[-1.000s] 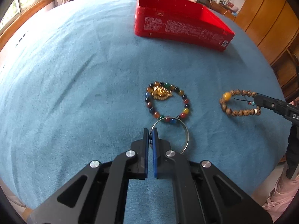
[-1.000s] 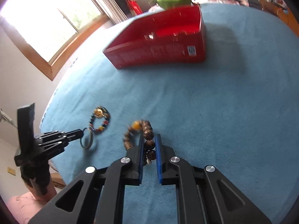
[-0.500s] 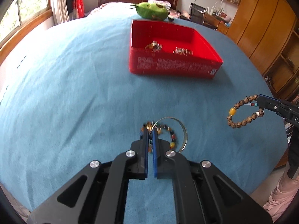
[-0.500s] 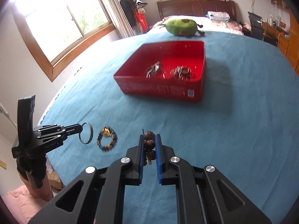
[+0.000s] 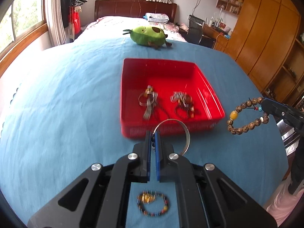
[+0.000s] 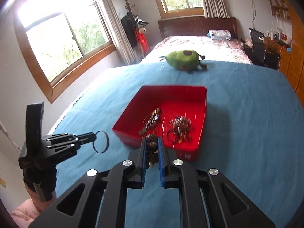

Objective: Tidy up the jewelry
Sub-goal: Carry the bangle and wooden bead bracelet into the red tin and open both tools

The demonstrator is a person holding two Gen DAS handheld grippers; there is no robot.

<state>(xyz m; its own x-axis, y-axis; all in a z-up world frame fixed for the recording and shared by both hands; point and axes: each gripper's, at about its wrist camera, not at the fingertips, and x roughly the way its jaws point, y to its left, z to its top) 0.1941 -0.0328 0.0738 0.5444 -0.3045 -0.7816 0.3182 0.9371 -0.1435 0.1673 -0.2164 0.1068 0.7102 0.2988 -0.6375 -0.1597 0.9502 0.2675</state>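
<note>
The left gripper is clamped on a thin metal bangle, the right gripper on a wooden bead bracelet, both raised near the red tray. The bangle's narrow pinch could slip. A coloured bead bracelet lies on the blue-covered bench; behind, a plush avocado, bed and wardrobes.
</note>
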